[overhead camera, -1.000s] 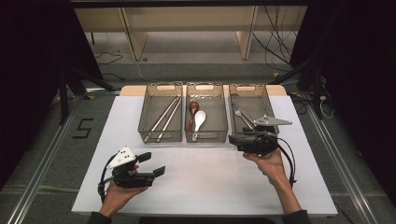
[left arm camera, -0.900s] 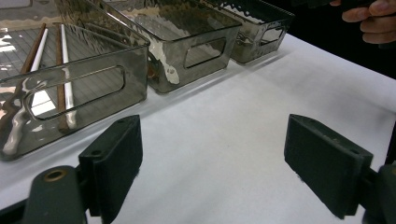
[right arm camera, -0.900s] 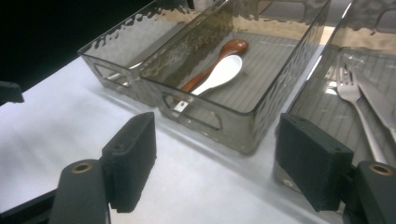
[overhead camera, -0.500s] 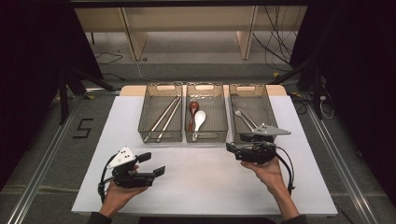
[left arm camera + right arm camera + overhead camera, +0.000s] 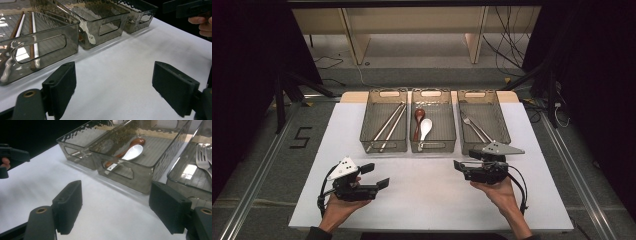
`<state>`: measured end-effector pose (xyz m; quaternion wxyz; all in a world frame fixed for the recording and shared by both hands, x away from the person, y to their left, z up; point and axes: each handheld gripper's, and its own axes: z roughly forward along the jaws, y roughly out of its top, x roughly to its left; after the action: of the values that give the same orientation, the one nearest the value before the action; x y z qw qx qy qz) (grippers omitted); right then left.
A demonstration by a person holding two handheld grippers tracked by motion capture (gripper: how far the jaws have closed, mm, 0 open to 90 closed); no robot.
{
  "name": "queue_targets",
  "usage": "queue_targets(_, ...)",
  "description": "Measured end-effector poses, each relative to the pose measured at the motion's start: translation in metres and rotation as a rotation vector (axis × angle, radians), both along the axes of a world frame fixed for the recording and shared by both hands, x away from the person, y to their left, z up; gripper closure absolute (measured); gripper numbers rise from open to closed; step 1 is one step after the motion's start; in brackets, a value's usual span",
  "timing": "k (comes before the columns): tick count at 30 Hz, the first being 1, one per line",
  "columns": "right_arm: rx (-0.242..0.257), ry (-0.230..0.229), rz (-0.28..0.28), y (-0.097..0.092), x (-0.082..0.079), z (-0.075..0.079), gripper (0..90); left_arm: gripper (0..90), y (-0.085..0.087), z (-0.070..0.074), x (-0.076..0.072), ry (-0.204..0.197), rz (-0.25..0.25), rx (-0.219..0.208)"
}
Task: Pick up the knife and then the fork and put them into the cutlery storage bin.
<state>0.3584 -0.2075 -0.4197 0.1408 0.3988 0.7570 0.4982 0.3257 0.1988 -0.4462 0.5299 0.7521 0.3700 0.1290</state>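
Overhead light falls brightly on the white table (image 5: 432, 200), while the surroundings drop to near black on both sides. Shadows under the hands are soft and short. In the left gripper view, glare streaks ripple across the walls of the 3 smoky bins (image 5: 100, 22), and the near black jaws are slightly soft. The right gripper view shows a bright reflection on the white spoon (image 5: 132, 152). The high view is mildly grainy.

The three bins (image 5: 120, 167) are formed of smoky, translucent, glossy plastic with rippled walls. A matt white covering is laid over the table (image 5: 432, 195). The fork (image 5: 203, 157) is made of polished metal; matt black pads (image 5: 175, 87) are fitted to the jaws.
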Motion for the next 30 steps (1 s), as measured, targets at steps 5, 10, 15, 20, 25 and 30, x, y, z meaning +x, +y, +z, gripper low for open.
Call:
queue_targets(5,0.003,-0.017,0.005,-0.002,-0.008,-0.003,27.0,19.1,0.0,0.0,-0.001,0.0,-0.002,-0.002)
queue_targets(10,0.01,-0.022,0.01,-0.003,-0.017,-0.007,25.8,19.0,0.001,0.0,-0.001,-0.001,-0.008,0.003)
queue_targets(15,0.011,-0.021,0.008,-0.006,-0.023,-0.012,25.6,19.0,0.0,0.0,-0.001,0.003,-0.011,-0.001)
queue_targets(20,0.009,-0.023,-0.002,-0.012,-0.03,-0.018,25.8,19.0,-0.002,0.0,-0.002,0.01,-0.024,0.002)
queue_targets(25,0.01,-0.025,-0.007,-0.018,-0.037,-0.021,25.7,19.0,-0.004,-0.001,-0.003,0.013,-0.033,0.004)
queue_targets(30,0.008,-0.034,-0.004,-0.019,-0.041,-0.023,25.3,18.5,-0.006,-0.002,-0.004,0.025,-0.047,0.014)
